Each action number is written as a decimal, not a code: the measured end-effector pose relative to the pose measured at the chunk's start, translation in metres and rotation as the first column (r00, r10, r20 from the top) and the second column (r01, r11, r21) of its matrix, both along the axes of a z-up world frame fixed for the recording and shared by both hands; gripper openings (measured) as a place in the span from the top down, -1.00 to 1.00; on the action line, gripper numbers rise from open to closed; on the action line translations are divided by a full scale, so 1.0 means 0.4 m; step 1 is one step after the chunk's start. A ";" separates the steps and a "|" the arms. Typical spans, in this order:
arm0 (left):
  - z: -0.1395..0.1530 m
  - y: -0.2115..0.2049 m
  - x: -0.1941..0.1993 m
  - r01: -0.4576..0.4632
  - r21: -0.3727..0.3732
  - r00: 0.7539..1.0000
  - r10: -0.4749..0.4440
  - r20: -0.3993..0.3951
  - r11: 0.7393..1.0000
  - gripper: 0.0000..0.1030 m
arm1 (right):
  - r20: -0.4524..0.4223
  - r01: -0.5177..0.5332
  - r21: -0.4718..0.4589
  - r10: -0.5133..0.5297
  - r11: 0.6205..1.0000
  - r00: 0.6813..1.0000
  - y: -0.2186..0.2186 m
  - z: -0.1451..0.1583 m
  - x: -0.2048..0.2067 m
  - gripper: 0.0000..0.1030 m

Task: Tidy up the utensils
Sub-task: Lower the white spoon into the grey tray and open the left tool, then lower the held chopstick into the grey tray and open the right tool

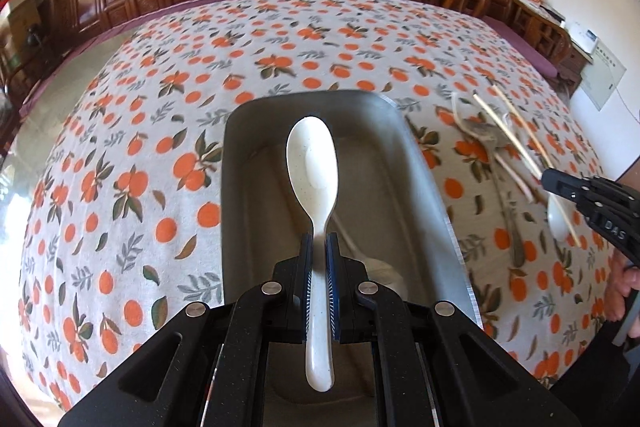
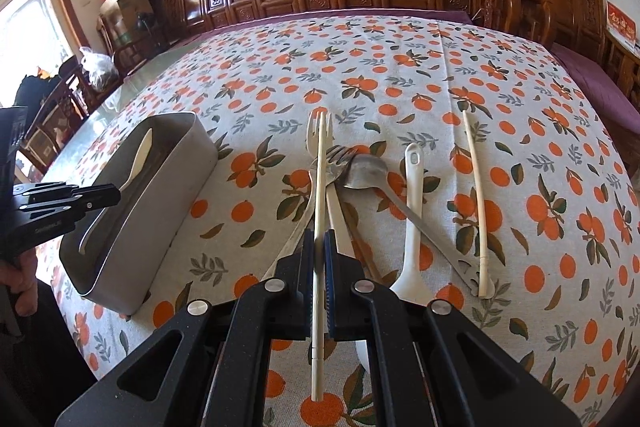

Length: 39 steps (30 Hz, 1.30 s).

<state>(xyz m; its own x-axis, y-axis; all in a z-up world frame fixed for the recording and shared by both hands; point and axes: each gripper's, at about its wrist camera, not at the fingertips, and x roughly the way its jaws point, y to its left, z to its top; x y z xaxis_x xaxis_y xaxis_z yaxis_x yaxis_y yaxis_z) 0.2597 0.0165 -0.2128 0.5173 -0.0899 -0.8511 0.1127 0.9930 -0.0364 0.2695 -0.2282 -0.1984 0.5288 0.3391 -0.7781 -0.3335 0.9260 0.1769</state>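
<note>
Your left claw is pinching the handle of a white spoon, its bowl pointing to 12 o'clock above the grey tray. Your right claw is pinching a pale chopstick over the utensil pile. On the desk, from that pile toward 3 o'clock, lie a metal fork, a metal spoon, a white ladle and a second chopstick.

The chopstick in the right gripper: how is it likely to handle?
The chopstick is thin, straight and unbent in the shut right gripper, so probably stiff and light. Gripped well up its length, it may pivot. Its slim shape suggests it could roll on the tablecloth.
</note>
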 end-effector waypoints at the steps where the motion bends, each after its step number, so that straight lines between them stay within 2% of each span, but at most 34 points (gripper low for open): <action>1: -0.006 0.003 0.001 -0.002 -0.002 1.000 0.002 -0.006 1.000 0.88 | 0.000 -0.003 -0.002 0.003 1.000 1.000 0.002 0.000 -0.001 0.88; 10: -0.015 -0.002 -0.002 0.002 -0.021 1.000 -0.003 -0.023 1.000 0.87 | -0.005 -0.025 -0.004 0.025 1.000 1.000 0.019 -0.002 -0.009 0.88; 19: 0.031 0.021 -0.026 0.002 -0.059 1.000 0.000 0.029 0.998 0.79 | 0.009 -0.048 0.036 0.048 0.998 0.999 0.059 0.033 -0.048 0.88; 28: 0.058 0.064 -0.035 -0.024 -0.049 0.997 0.027 0.066 0.999 0.59 | 0.035 -0.151 0.087 0.149 0.985 0.988 0.181 0.083 -0.092 0.88; 39: 0.067 0.088 -0.032 -0.043 -0.024 0.995 0.045 0.089 0.999 0.59 | -0.002 -0.190 0.163 0.193 0.968 0.981 0.339 0.091 -0.068 0.88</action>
<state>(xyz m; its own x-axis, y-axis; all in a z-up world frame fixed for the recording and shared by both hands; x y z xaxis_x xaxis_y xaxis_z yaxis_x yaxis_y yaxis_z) 0.2471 0.0517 -0.1861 0.5955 -0.0834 -0.7990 0.0727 0.9961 -0.0498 0.2423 -0.0927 -0.1622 0.4287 0.5542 -0.7135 -0.4975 0.8040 0.3256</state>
